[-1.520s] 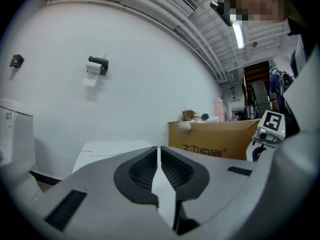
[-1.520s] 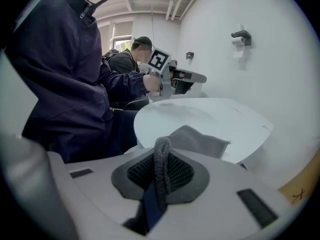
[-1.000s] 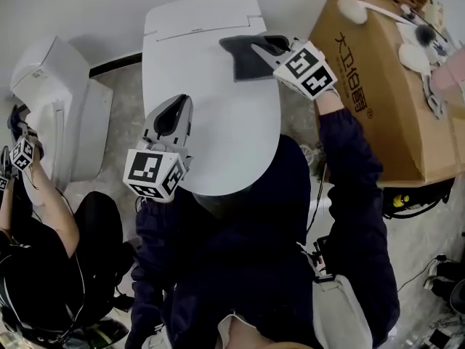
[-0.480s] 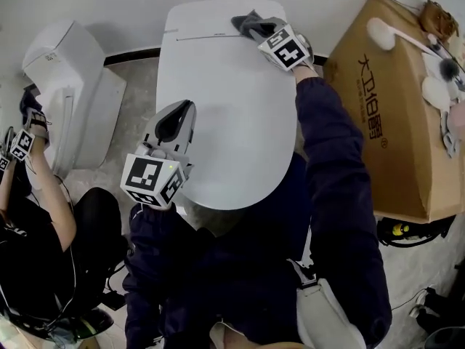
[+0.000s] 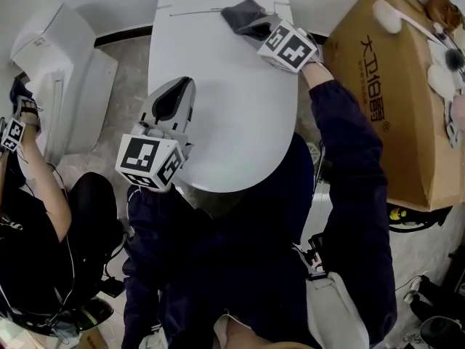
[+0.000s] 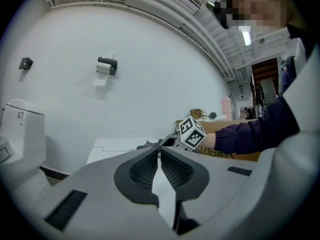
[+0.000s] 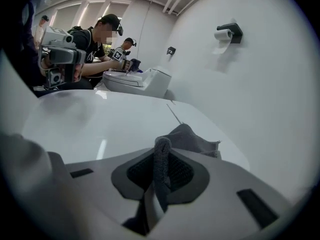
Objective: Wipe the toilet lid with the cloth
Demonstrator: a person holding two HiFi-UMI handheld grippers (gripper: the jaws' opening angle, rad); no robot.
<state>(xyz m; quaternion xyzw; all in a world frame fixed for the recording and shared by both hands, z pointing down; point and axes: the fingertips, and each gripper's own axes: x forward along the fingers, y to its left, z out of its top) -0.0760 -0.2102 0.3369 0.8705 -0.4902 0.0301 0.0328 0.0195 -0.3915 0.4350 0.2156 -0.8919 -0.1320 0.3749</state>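
**Right side's gripping, left side's got nothing**

From my end, the right gripper (image 5: 256, 27) has its fingers clamped on a fold of the dark grey cloth (image 5: 242, 13). The rest of it lies on the white toilet lid (image 5: 225, 115), back right by the hinge line. The left gripper (image 5: 180, 97) sits over the lid's left side, fingers closed tip to tip around nothing (touching the lid or not, can't tell).

The toilet lid (image 5: 218, 115) is plain glossy white and the cloth (image 5: 242, 13) is dark grey. The left claw (image 5: 183, 86) and right claw (image 5: 256, 29) are pale grey, black inside, and marked with black-and-white squares. The cardboard box (image 5: 378, 129) is tan with dark print. The sleeve (image 5: 349, 158) is navy.
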